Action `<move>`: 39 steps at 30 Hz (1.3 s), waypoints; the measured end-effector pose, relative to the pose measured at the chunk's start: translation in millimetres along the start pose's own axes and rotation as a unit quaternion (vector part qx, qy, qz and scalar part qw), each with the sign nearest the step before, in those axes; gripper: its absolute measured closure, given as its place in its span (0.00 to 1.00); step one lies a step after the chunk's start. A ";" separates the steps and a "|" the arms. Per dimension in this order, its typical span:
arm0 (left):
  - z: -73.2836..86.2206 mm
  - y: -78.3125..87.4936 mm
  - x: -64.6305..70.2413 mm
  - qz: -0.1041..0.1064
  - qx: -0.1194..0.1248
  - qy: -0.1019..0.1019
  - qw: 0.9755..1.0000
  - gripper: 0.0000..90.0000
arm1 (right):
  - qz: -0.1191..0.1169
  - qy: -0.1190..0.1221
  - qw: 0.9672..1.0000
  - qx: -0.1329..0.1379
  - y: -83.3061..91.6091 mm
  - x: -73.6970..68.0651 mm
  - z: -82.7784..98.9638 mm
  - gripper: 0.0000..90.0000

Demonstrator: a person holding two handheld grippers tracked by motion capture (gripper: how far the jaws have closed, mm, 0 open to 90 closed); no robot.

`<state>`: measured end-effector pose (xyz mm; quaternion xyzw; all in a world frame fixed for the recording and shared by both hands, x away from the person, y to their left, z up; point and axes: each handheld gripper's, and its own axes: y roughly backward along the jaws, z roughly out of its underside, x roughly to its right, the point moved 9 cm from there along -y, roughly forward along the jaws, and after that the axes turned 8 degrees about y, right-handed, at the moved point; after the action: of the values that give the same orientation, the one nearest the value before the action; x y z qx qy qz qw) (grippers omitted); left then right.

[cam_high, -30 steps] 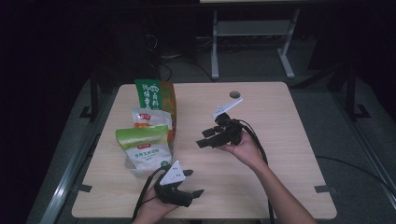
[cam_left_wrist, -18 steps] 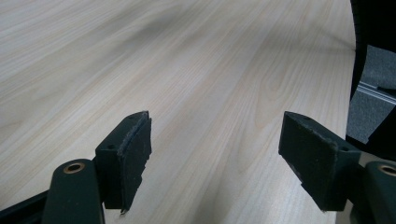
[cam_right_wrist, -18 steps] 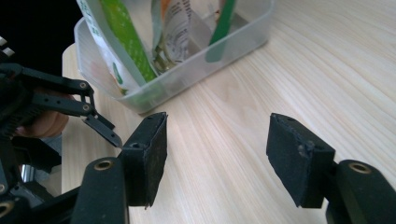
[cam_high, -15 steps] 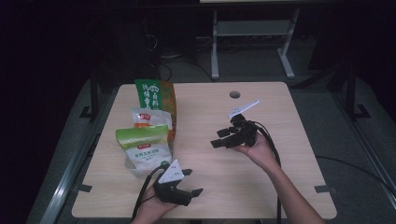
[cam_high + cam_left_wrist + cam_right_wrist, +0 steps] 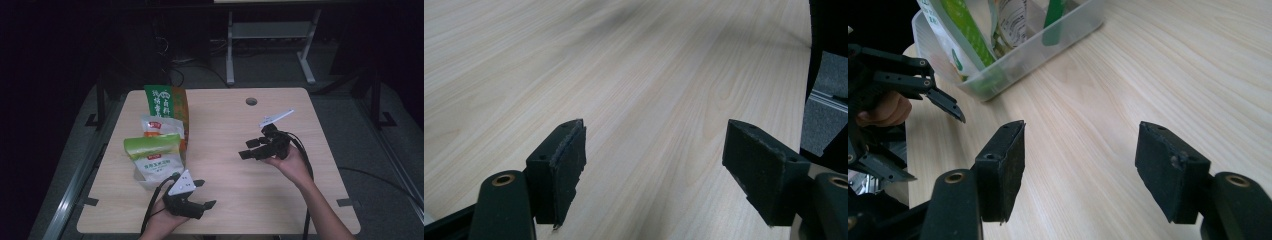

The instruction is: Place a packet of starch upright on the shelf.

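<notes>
- The table (image 5: 225, 125) wears a pale wood-grain laminate, smooth and matt, with a soft sheen in the left gripper view.
- Snack pouches (image 5: 152, 155) near the table's left edge are glossy printed plastic film.
- They stand in a clear plastic bin (image 5: 1048, 45), its walls smooth and lightly frosted.
- The right gripper (image 5: 1080, 167) has matt black plastic jaws, rough, worn pads and brass-coloured metal bushings.

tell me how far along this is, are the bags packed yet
Looks mostly done: the three snack bags stand upright in the clear bin at the table's left. Nothing is in hand: the right claw, jaws just opening, is empty over bare wood, and the left claw is open too. No loose bags remain visible.
</notes>
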<state>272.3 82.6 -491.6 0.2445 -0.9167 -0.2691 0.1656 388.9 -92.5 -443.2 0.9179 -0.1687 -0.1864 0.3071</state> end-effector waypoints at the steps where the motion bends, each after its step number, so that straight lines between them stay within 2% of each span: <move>1: 0.2 0.2 -0.3 0.000 -0.002 -0.002 1.000 0.28 | 0.000 -0.002 1.000 0.001 1.8 0.7 2.2 0.40; 7: -1.3 0.3 1.0 0.004 0.005 0.009 1.000 0.28 | 0.008 -0.012 1.000 0.003 11.2 5.0 15.9 0.39; 13: -1.7 0.2 0.0 0.005 0.005 0.008 1.000 0.28 | 0.014 -0.020 1.000 0.004 20.5 7.5 30.6 0.38; 15: -1.8 0.1 0.2 0.005 0.006 0.008 1.000 0.28 | 0.015 -0.029 0.999 -0.003 23.0 8.2 35.1 0.36; 18: -2.1 0.2 -0.1 0.004 0.007 0.009 1.000 0.28 | 0.020 -0.023 1.000 0.005 27.3 8.7 39.8 0.36; 29: -2.5 0.6 0.0 0.004 0.010 0.015 1.000 0.28 | 0.033 -0.050 0.998 0.015 37.9 8.9 70.4 0.36; 39: -2.4 0.5 -1.3 0.004 0.010 0.015 1.000 0.28 | 0.043 -0.059 0.997 0.017 48.6 7.1 89.9 0.35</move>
<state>274.2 82.7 -489.7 0.2468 -0.9175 -0.2560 0.1780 345.6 -177.2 -481.1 0.9024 -0.2293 -0.2236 0.2883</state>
